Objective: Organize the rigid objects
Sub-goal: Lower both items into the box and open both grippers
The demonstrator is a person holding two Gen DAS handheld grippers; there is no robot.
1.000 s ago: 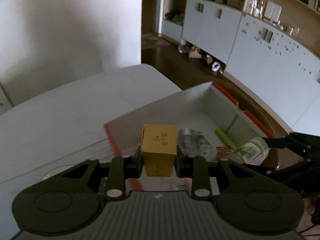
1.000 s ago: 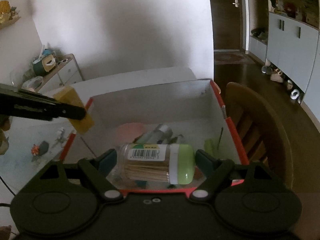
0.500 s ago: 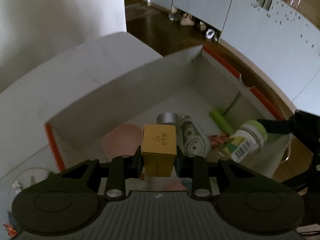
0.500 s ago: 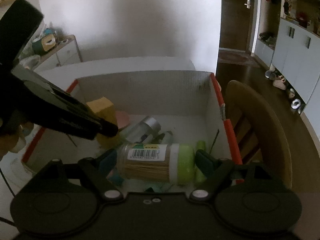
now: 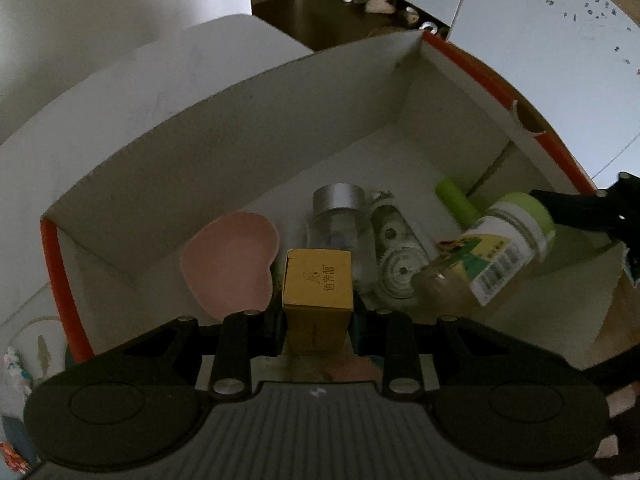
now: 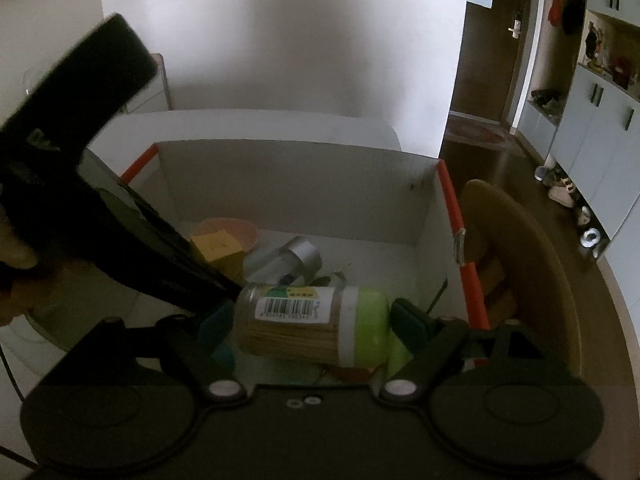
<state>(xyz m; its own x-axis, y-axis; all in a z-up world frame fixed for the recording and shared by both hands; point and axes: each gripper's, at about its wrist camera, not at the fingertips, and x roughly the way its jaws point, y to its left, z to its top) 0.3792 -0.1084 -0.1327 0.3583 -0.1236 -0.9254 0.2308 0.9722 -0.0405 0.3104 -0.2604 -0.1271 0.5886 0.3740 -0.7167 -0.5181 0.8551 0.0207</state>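
Gripping a yellow box (image 5: 318, 284) tight in the left gripper (image 5: 318, 316), low inside the white bin (image 5: 240, 128); clamping a toothpick jar (image 6: 312, 322) sideways in the right gripper (image 6: 312, 324), over the bin's near side.

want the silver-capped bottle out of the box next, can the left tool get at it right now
Probably not yet. The left tool is shut on the yellow box, so it has no free grip. The silver-capped bottle lies uncovered just ahead in the cardboard box, so it looks reachable afterward.
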